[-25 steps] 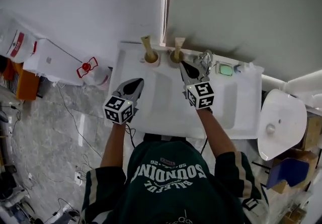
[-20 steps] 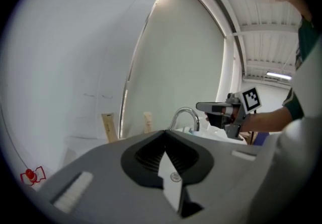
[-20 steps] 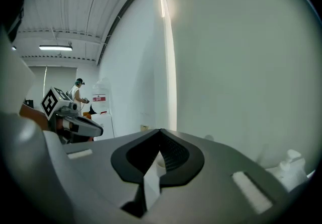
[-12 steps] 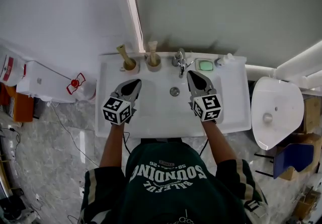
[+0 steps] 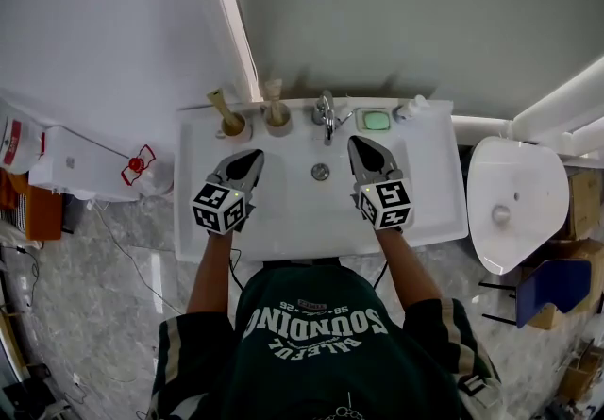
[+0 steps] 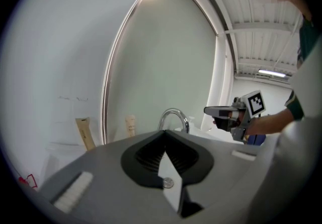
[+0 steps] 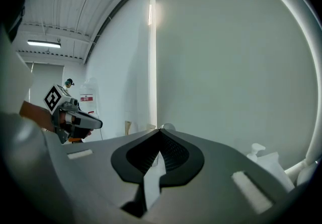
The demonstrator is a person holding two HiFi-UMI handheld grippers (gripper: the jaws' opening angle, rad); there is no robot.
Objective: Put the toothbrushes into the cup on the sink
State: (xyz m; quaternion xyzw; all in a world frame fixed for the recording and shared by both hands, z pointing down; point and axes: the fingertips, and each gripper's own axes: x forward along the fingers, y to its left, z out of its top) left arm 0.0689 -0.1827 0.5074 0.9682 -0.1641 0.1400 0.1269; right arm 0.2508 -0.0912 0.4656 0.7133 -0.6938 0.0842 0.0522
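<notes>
Toothbrushes in cups (one each), left claw and right claw closed, empty, level above sink.

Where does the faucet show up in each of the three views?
Head view: the faucet stands top centre, at the sink's back rim.
Left gripper view: its curved spout rises centre, just above the left gripper's jaws.
Right gripper view: only a rounded top, probably the faucet, peeks over the right gripper's jaws.
Shared landmark: the bright light strip on the wall, left of the faucet everywhere.
</notes>
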